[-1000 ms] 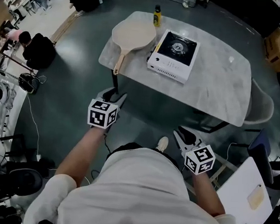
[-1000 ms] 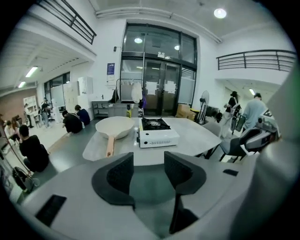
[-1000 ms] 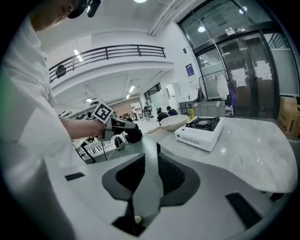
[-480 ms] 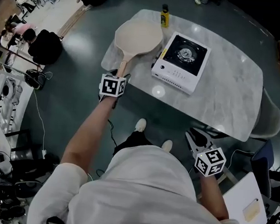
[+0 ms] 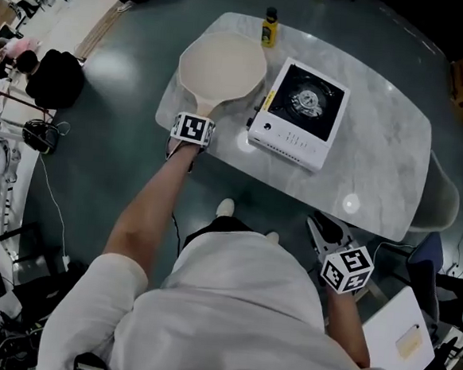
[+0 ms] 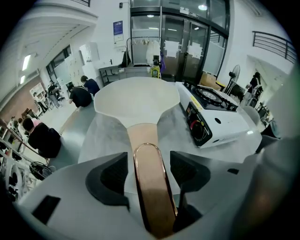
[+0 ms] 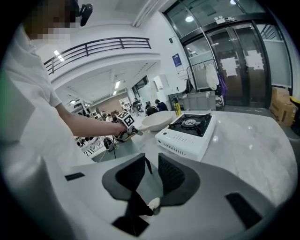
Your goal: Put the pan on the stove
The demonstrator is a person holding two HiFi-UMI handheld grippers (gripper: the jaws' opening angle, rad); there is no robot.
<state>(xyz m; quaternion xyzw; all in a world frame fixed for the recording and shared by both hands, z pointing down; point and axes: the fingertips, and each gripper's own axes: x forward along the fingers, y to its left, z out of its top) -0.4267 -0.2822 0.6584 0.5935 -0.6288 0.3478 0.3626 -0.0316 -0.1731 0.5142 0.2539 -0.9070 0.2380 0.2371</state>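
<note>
A cream pan lies on the left end of the marble table, its wooden handle pointing toward me. To its right stands a white portable stove with a black burner top. My left gripper is at the table's near-left edge. In the left gripper view the handle runs between the jaws of the left gripper, which are opening, pads clear of it on both sides. My right gripper hangs low off the table's near edge, shut and empty. The right gripper view shows the right gripper, the pan and the stove.
A yellow bottle stands at the table's far edge behind the pan. A grey chair sits at the table's right end. A white board lies low right. People and gear occupy the floor at left.
My left gripper has travelled from below the table up to the pan handle, which now lies between its wider jaws. The right gripper has stayed low by my side.
</note>
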